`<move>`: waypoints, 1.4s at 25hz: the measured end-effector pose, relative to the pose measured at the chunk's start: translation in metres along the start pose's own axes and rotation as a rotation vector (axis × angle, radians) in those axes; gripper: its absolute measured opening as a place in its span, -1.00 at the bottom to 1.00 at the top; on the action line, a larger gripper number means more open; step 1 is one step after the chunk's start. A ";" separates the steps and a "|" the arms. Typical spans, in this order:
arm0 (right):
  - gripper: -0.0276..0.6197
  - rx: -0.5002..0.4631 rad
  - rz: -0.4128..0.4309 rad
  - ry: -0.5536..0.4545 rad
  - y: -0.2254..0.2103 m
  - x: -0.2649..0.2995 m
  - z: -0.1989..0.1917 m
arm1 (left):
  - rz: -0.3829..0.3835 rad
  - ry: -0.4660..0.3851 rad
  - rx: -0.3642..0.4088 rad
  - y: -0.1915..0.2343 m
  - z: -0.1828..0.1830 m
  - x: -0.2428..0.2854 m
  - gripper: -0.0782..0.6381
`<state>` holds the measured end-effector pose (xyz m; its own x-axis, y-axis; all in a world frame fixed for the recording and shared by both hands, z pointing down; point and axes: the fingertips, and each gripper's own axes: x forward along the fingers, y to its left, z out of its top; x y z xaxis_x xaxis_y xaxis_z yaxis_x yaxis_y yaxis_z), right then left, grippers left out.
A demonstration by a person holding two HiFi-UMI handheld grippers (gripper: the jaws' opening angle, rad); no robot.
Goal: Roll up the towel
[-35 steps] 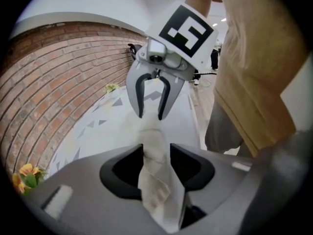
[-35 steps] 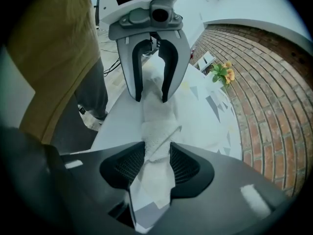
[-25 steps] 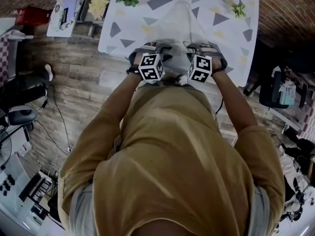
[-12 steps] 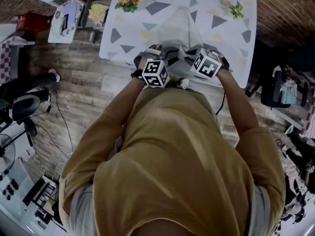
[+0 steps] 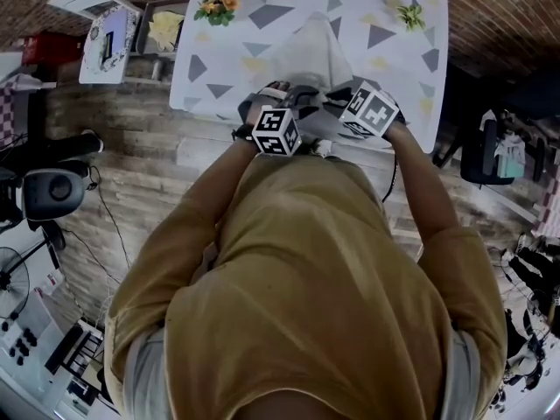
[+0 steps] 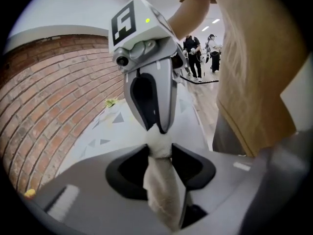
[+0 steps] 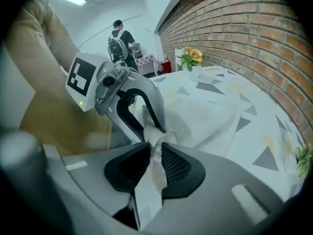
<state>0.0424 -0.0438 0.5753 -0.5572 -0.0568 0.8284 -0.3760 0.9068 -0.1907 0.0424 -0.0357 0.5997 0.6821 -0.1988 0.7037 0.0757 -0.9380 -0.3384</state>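
A white towel (image 5: 311,49) lies lengthwise on the table's triangle-print cloth (image 5: 219,59), and its near end is lifted at the table's front edge. My left gripper (image 5: 302,110) and right gripper (image 5: 332,108) meet there, tips almost touching. In the left gripper view my left gripper (image 6: 159,148) pinches a bunched strip of towel (image 6: 164,190); its jaws have just been opening a little, with cloth still between the pads. The right gripper (image 6: 159,127) hangs just beyond. In the right gripper view my right gripper (image 7: 155,148) has just been closing and is shut on towel (image 7: 149,195), with the left gripper (image 7: 155,126) just beyond it.
Orange flowers (image 5: 215,3) stand at the table's far left corner and a green sprig (image 5: 409,14) at the far right. A brick wall (image 7: 254,28) runs behind the table. A tray (image 5: 166,29) sits left of it, a chair (image 5: 499,156) to the right. People (image 7: 120,40) stand in the distance.
Both grippers have risen slightly with the towel's near end. The right gripper has rolled, so its marker cube faces differently. The left gripper has shifted toward the right one.
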 end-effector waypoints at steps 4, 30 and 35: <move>-0.67 -0.059 -0.068 0.015 0.004 -0.005 -0.002 | -0.044 0.007 -0.084 0.003 -0.002 0.001 -0.31; -0.64 0.090 0.067 -0.021 -0.002 -0.004 -0.005 | -0.306 -0.129 -0.535 0.019 -0.002 -0.023 -0.33; -0.62 0.173 0.025 -0.032 -0.024 -0.001 -0.005 | -0.350 -0.121 -0.708 0.030 -0.015 -0.014 -0.37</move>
<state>0.0553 -0.0637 0.5818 -0.5903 -0.0506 0.8056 -0.4817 0.8229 -0.3013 0.0247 -0.0650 0.5890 0.7815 0.1343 0.6093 -0.1525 -0.9058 0.3953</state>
